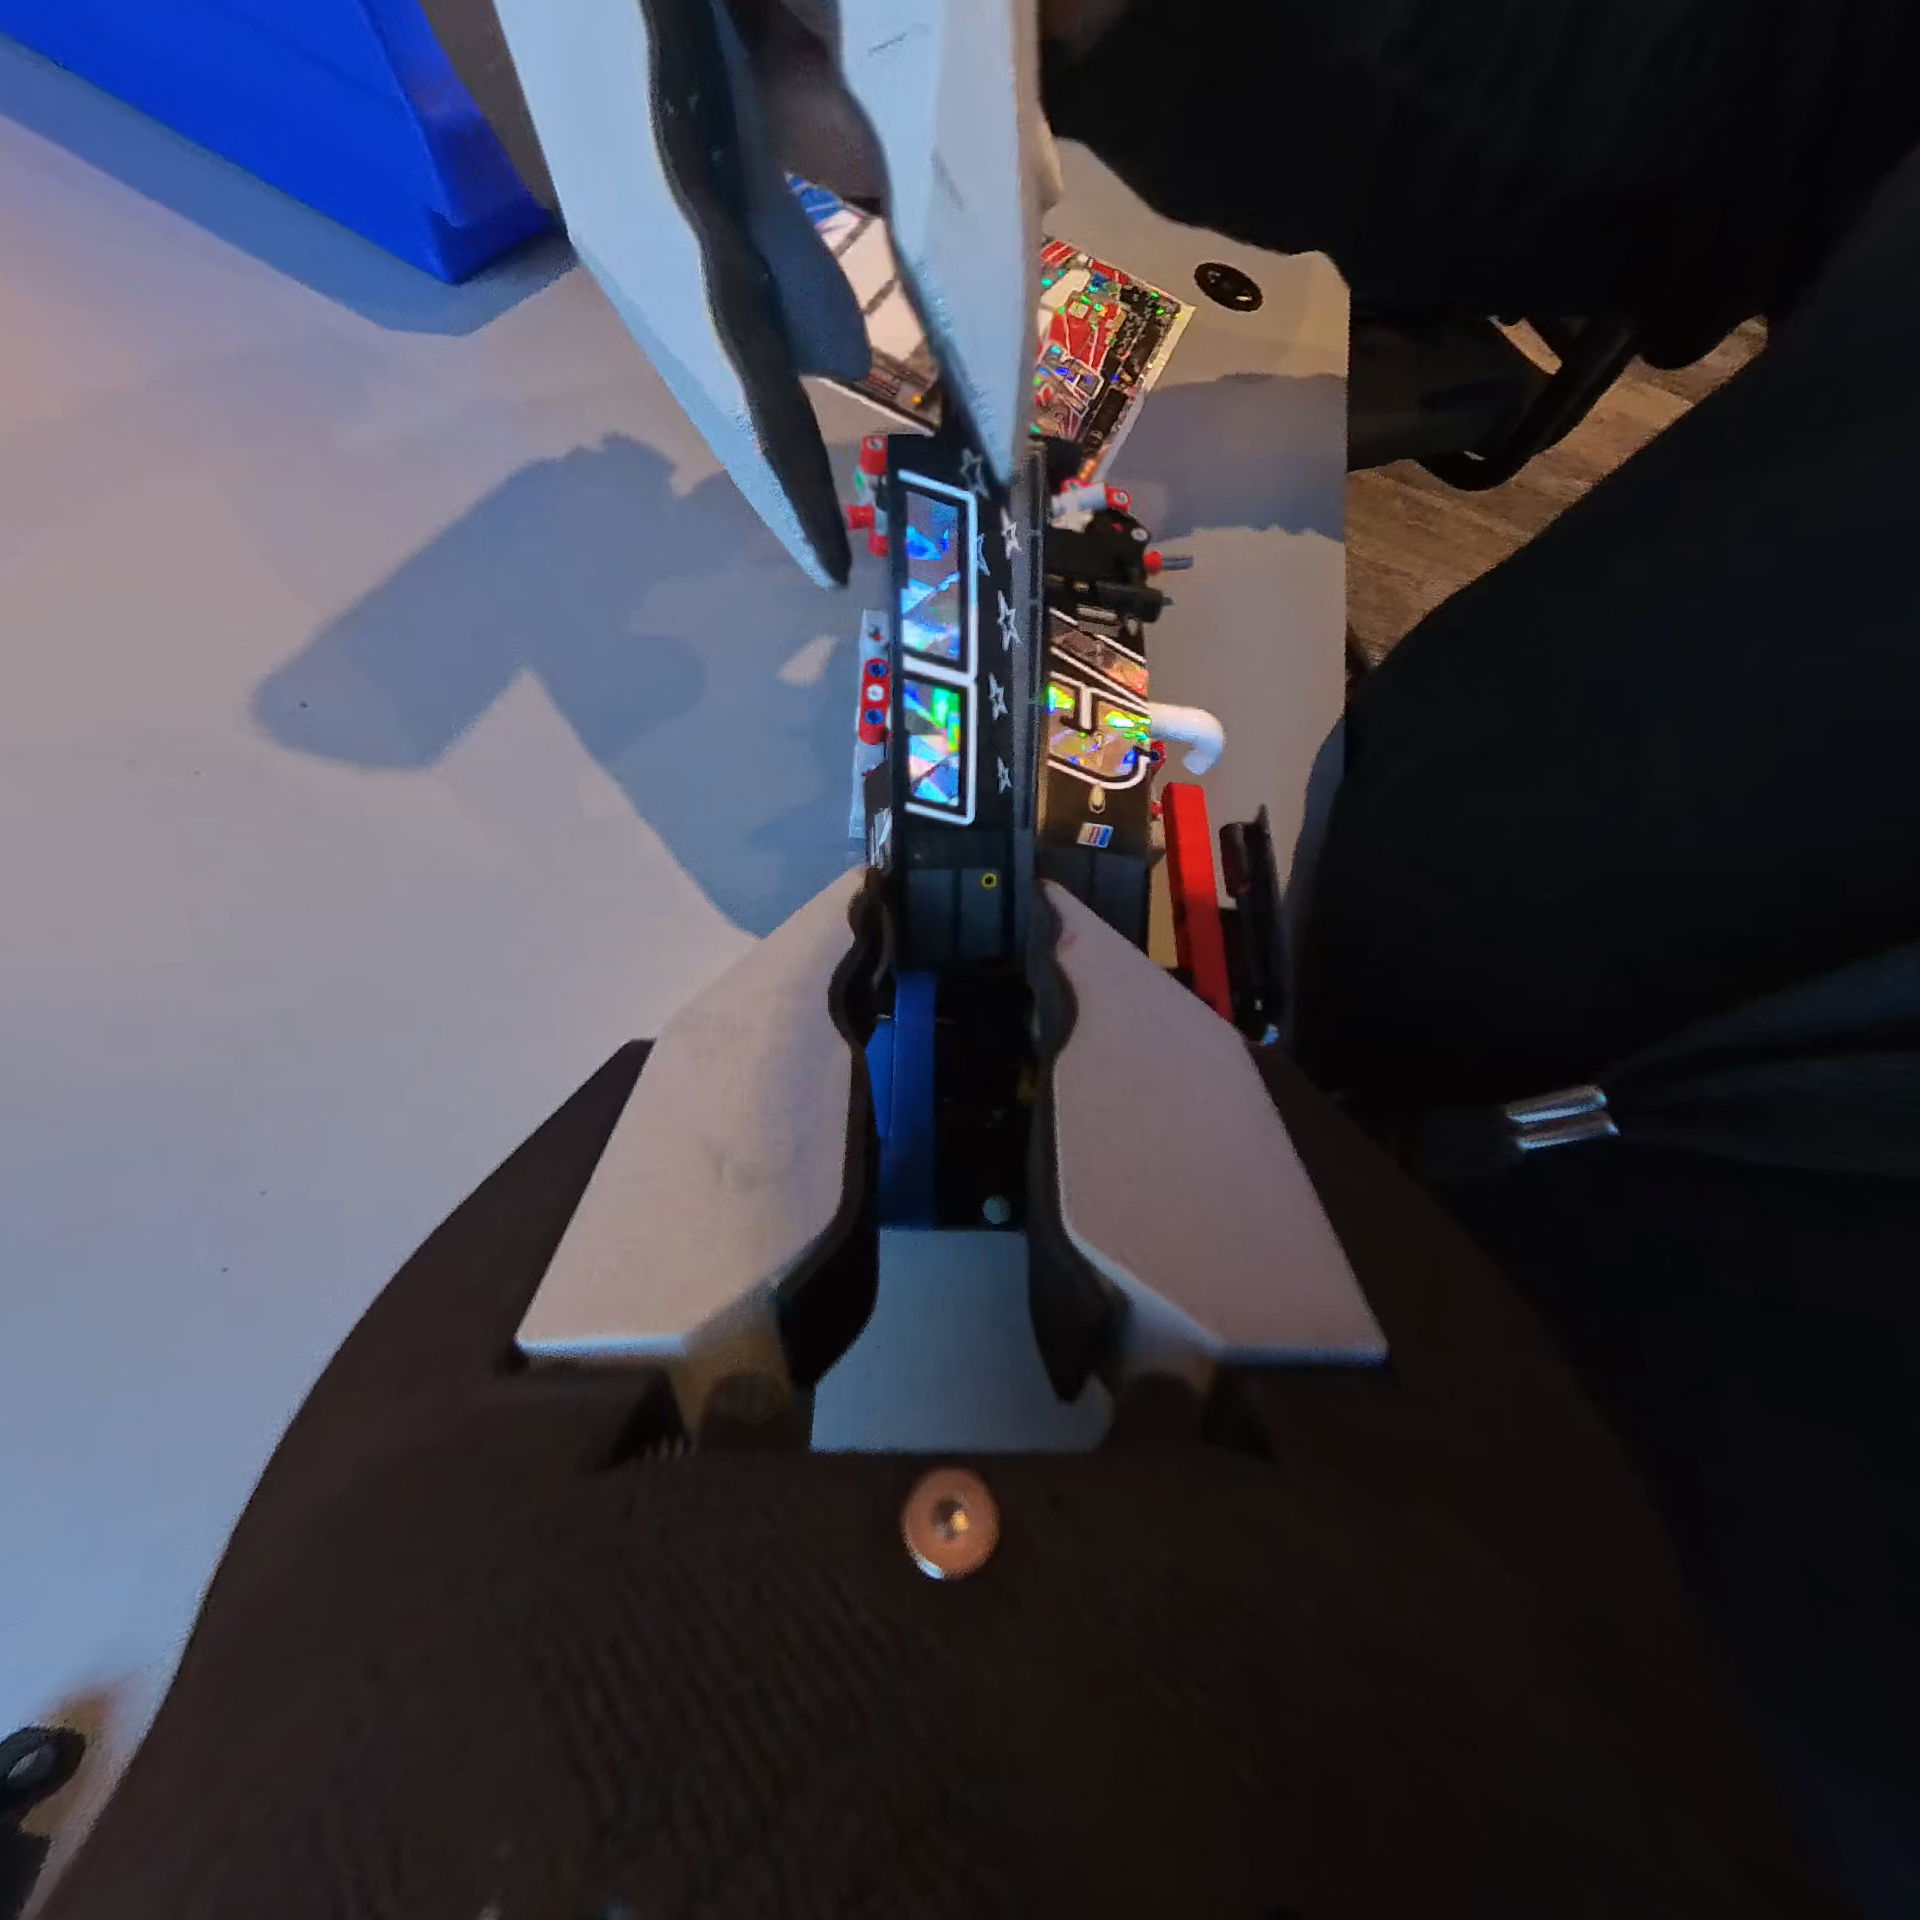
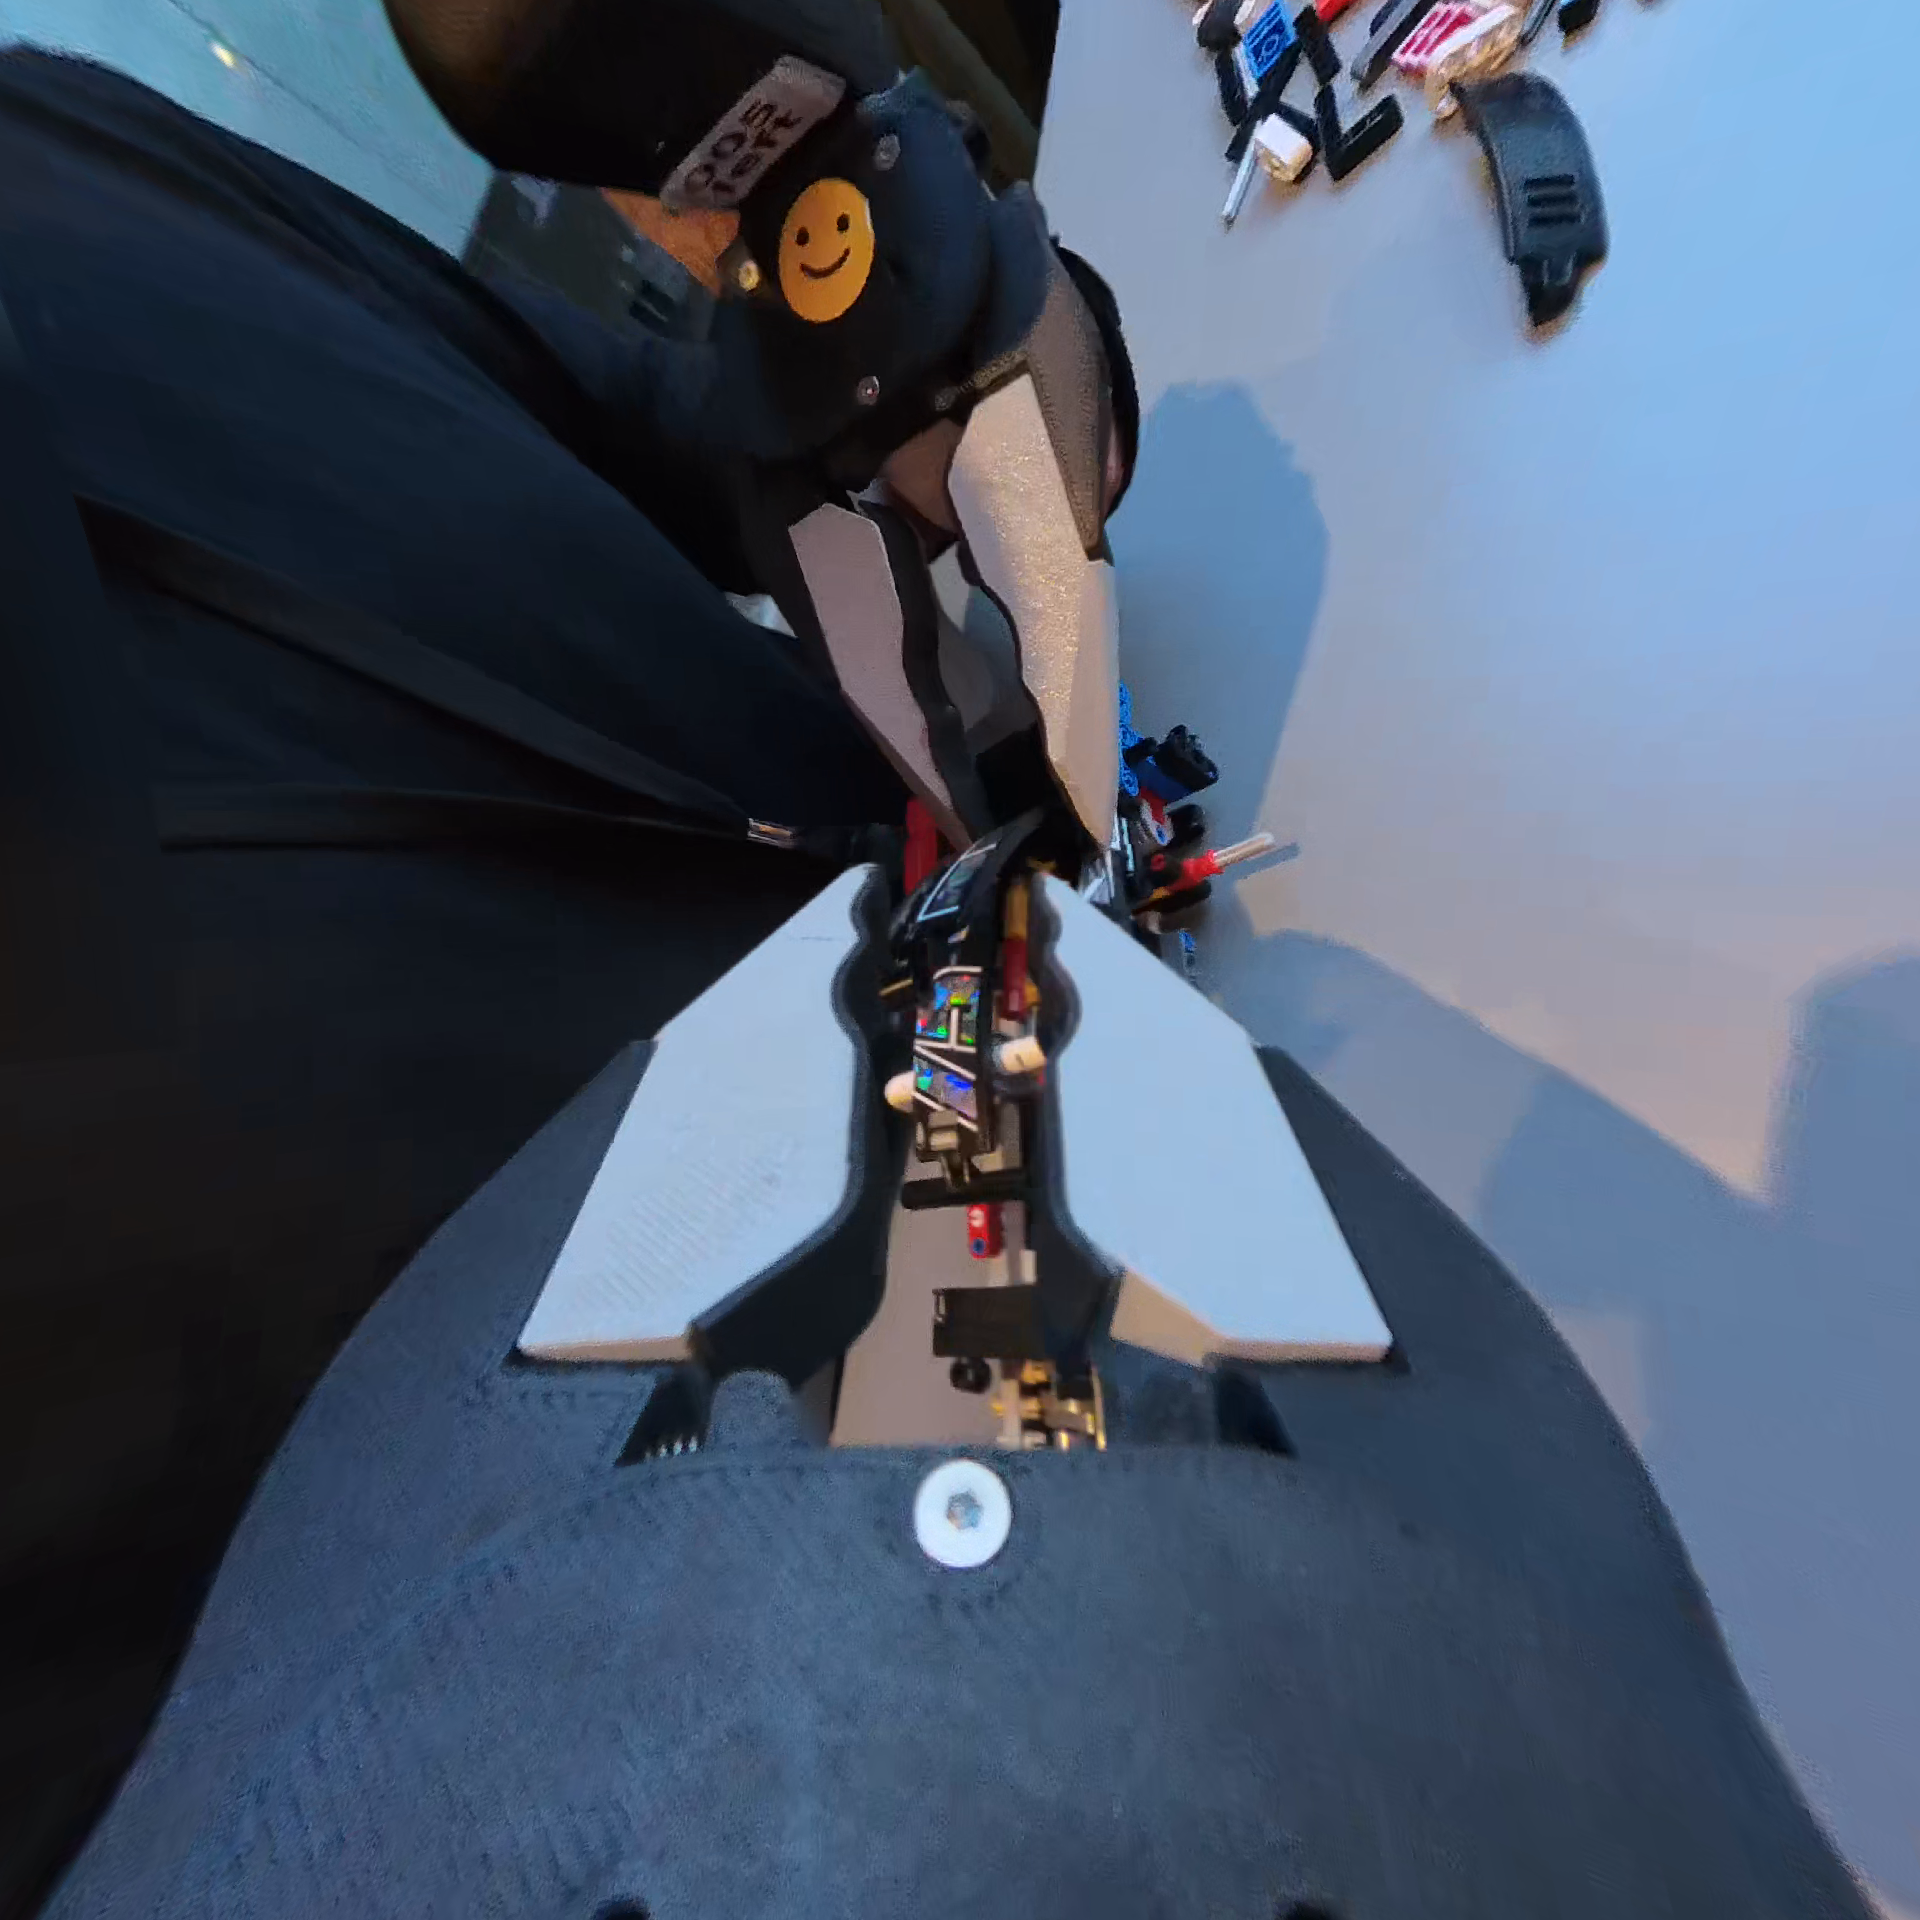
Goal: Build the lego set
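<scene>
A black lego model [image 1: 935, 644] with shiny holographic stickers and white stars is held above the grey table [image 1: 312, 831], near the person's lap. My left gripper [image 1: 956, 894] is shut on its near end. My right gripper [image 1: 920, 520] comes down from above and clamps its far end. In the right wrist view the model [image 2: 951, 1039] sits between my right gripper's [image 2: 958, 883] fingers, with red and white pins showing. The left gripper [image 2: 1029, 831] grips it from the opposite side. More of the model, with a red beam [image 1: 1195, 883], shows to the right.
A blue bin [image 1: 312, 135] stands at the back left. A holographic sticker sheet [image 1: 1101, 343] lies behind the model. Loose lego parts [image 2: 1351, 83] and a black curved piece [image 2: 1538, 197] lie far on the table [image 2: 1558, 623]. A person in dark clothing [image 1: 1610, 727] sits close. The gap from one gripper's tips to the other's is roughly 6 cm.
</scene>
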{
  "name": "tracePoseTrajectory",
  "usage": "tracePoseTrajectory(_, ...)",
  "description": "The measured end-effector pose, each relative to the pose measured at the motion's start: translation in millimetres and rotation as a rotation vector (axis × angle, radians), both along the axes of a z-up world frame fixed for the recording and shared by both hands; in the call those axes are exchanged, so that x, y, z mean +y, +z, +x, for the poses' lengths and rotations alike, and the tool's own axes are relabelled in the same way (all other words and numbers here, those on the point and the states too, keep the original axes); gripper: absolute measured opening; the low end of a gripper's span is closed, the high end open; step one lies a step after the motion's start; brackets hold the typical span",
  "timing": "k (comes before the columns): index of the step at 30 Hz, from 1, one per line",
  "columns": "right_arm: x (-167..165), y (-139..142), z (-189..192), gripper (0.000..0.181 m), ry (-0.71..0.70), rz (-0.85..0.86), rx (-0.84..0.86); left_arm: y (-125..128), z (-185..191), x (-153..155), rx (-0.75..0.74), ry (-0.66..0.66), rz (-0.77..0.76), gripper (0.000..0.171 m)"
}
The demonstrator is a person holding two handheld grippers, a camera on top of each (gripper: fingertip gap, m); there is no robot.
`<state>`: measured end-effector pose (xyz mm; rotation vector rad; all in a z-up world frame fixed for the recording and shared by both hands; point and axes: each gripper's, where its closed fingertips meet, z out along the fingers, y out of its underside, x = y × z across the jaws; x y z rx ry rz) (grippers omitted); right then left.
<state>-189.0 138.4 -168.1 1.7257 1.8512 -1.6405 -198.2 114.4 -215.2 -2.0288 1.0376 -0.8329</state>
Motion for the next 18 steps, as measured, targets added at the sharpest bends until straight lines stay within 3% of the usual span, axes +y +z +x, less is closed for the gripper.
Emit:
tracePoseTrajectory(6,-11.8,-16.1,-2.1,0.056,0.078,0.426,0.018,0.2,0.1,-0.1,0.002,-0.009,0.021,0.025)
tracePoseTrajectory(11,-11.1,-39.2,-2.3,0.031,0.233,0.896,-0.102,0.4,0.9,0.0,-0.013,-0.011,0.017,0.025)
tracePoseTrajectory(15,-17.5,-47.5,-4.9,0.027,0.235,0.903,-0.124,0.2,3.7,-0.1,-0.038,-0.004,0.019,0.026)
tracePoseTrajectory(18,-24.9,-35.8,-6.7,0.033,0.197,0.831,-0.078,0.4,5.2,-0.7,-0.034,-0.002,0.041,0.026)
